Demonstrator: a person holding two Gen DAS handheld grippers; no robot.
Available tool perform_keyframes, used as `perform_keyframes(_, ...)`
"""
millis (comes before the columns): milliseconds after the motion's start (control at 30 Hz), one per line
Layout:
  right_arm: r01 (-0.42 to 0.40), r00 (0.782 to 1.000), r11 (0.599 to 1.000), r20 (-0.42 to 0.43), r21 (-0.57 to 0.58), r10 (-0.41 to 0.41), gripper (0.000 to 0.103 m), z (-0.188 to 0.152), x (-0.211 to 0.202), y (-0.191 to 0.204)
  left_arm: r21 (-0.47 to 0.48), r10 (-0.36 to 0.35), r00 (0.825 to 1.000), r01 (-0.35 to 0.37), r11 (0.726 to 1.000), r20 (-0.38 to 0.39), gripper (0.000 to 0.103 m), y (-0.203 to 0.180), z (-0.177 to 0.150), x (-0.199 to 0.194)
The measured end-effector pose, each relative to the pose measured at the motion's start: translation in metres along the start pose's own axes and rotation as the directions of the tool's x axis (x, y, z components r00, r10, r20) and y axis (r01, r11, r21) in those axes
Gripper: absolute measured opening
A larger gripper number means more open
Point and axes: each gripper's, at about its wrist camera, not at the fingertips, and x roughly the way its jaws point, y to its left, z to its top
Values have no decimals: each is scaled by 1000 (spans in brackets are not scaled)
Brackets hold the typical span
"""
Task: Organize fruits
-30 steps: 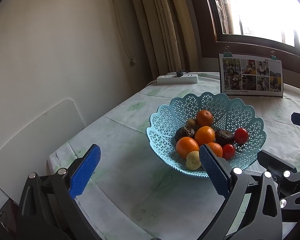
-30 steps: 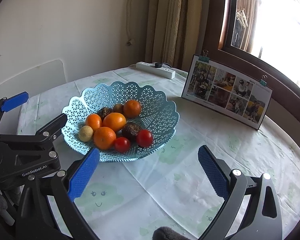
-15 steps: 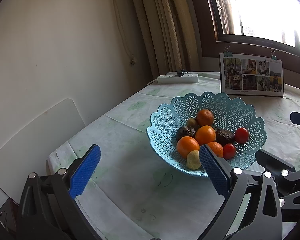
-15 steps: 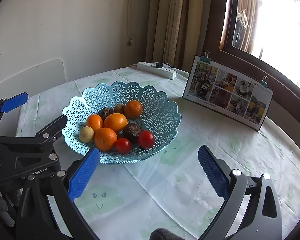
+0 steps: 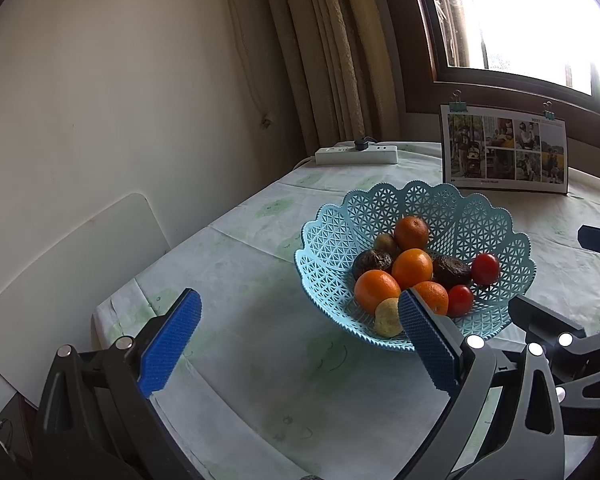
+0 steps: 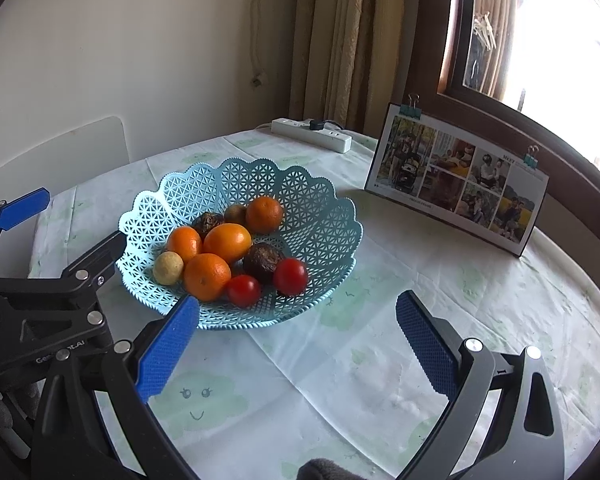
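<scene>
A light blue lattice basket [image 5: 480, 216] [image 6: 324, 216] stands on the table and holds several oranges [image 6: 226, 242], two red tomatoes [image 6: 290, 276], two dark wrinkled fruits [image 6: 262, 256], a small yellow fruit [image 6: 167, 267] and a brownish one [image 6: 235, 213]. My left gripper [image 5: 300, 336] is open and empty, hovering short of the basket's near left side. In the right wrist view the right gripper [image 6: 296, 340] is open and empty too, just in front of the basket. The left gripper's body [image 6: 40, 300] shows at the left there.
A photo card [image 6: 456, 184] held by binder clips leans by the window sill behind the basket. A white power strip [image 6: 312, 134] lies at the table's far edge by the curtain. A white chair back [image 5: 60, 264] stands at the table's left side. The tablecloth [image 6: 340, 360] is pale with green prints.
Both grippers have barely shifted; the basket sits very slightly further right and lower in each view. Both stay open.
</scene>
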Motion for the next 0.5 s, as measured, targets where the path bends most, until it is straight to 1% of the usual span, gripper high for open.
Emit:
perform_keyframes(300,-18,1000,999,-17,28,18,98,0,3,-5,-1,5,1000,-5,1000,0,100,0,1,0)
perform_keyframes(500,48,999,999,-5,16,-48,98,-2,1,-10,2,2,1000,-2,1000,7,100,-2,2,-5)
